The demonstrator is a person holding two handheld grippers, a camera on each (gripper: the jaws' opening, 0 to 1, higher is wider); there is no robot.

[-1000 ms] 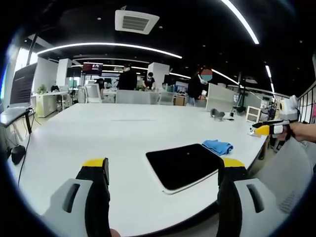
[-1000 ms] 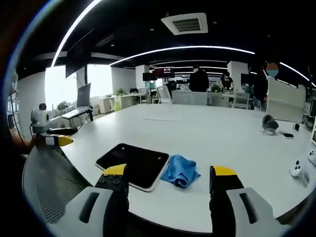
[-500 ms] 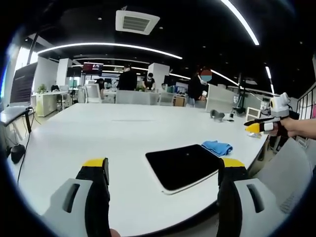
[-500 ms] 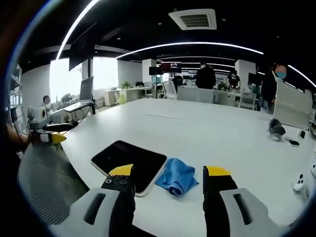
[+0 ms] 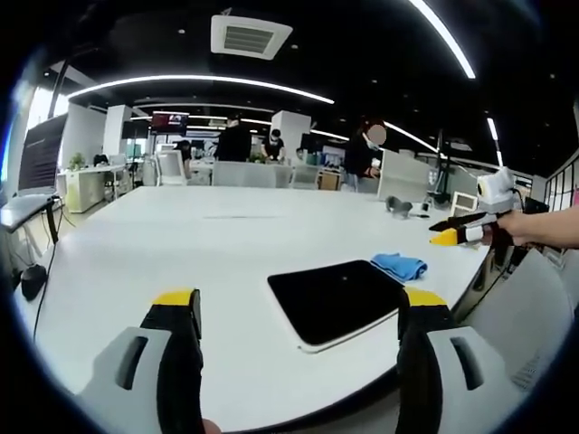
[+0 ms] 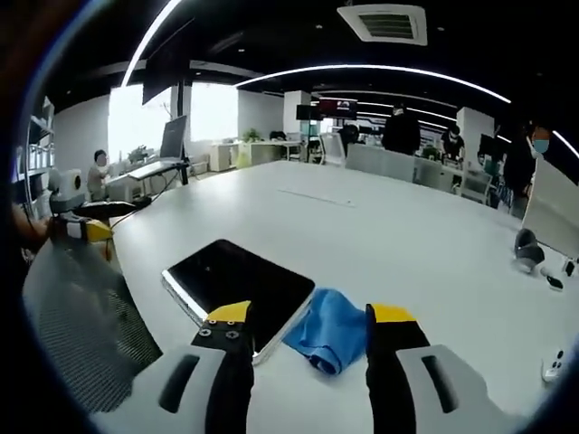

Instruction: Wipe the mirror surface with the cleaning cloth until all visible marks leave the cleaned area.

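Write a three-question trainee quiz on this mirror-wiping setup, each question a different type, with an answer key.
1. True or false: the crumpled blue cleaning cloth lies on top of the dark rectangular mirror.
2. Multiple choice: in the right gripper view, the right gripper is
A. shut on the cloth
B. open, the cloth seen between its jaws
C. pressed on the mirror
3. Fill in: the mirror and cloth rest on a large ___ table.

Key:
1. False: it lies beside the mirror, on the table.
2. B
3. white
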